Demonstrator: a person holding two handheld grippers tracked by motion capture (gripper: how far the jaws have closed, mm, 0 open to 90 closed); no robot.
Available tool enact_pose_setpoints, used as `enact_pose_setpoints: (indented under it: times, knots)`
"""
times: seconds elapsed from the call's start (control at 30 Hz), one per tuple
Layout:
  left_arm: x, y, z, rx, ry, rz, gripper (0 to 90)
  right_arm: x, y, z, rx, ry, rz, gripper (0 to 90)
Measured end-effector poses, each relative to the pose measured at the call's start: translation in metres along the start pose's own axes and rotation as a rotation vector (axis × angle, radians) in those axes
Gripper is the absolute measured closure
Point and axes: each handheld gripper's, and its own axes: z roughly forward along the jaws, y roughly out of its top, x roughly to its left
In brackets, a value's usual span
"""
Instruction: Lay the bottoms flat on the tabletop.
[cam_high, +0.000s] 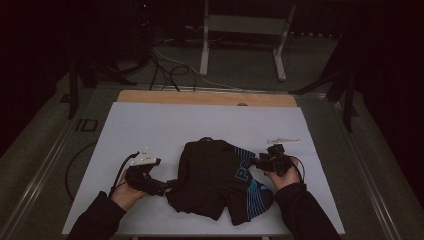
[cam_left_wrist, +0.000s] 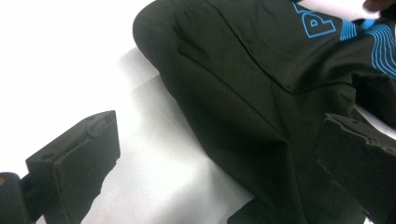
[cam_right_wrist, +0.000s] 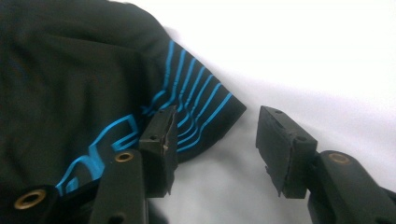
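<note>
Left gripper (cam_high: 167, 187): held at the garment's left edge; jaws spread wide, nothing pinched, cloth lying between them in the left gripper view
Right gripper (cam_high: 256, 161): held at the garment's right edge; jaws parted, nothing grasped, one jaw resting over the striped hem
Black garment (cam_high: 215, 177): crumpled on the near middle of the white table sheet (cam_high: 150, 130), blue print (cam_high: 250, 190) turned up on its right side
Handling: judged soft, light and limp; folds are expected to slump once lifted, so a pinch at a hem or seam edge (cam_left_wrist: 280, 88) is advised
Surroundings: a small pale object (cam_high: 283, 141) is seen just beyond the right gripper; the wooden table edge (cam_high: 207, 98) lies farther off
Obstruction: none is seen near the cloth
</note>
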Motion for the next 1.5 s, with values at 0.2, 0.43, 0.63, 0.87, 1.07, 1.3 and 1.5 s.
enact_pose_setpoints:
  times: [0.2,0.43,0.63,0.87,1.07,1.3,1.5]
  knots:
    - [-0.001,-0.003,0.006,0.029,0.000,0.000,3.3,0.007,0.002,0.024,0.062,-0.053,-0.020,66.5]
    - [-0.026,-0.006,0.019,0.058,-0.086,0.153,27.9,0.009,0.010,0.021,0.055,-0.062,-0.068,83.4]
    - [-0.050,-0.008,0.037,0.160,-0.180,0.280,47.7,-0.003,0.024,0.012,0.017,-0.067,-0.050,83.6]
    - [-0.044,-0.010,0.040,0.195,-0.164,0.290,81.5,-0.016,0.039,-0.002,-0.031,-0.069,-0.036,83.7]
    - [-0.041,-0.008,0.035,0.178,-0.117,0.297,87.8,-0.025,0.054,-0.016,-0.086,-0.070,-0.046,83.6]
    - [-0.036,-0.001,0.027,0.148,-0.027,0.286,88.5,-0.037,0.062,-0.022,-0.104,-0.027,-0.003,83.6]
    - [-0.019,0.009,0.006,0.087,0.094,0.254,88.6,-0.047,0.053,-0.012,-0.068,-0.055,0.003,83.5]
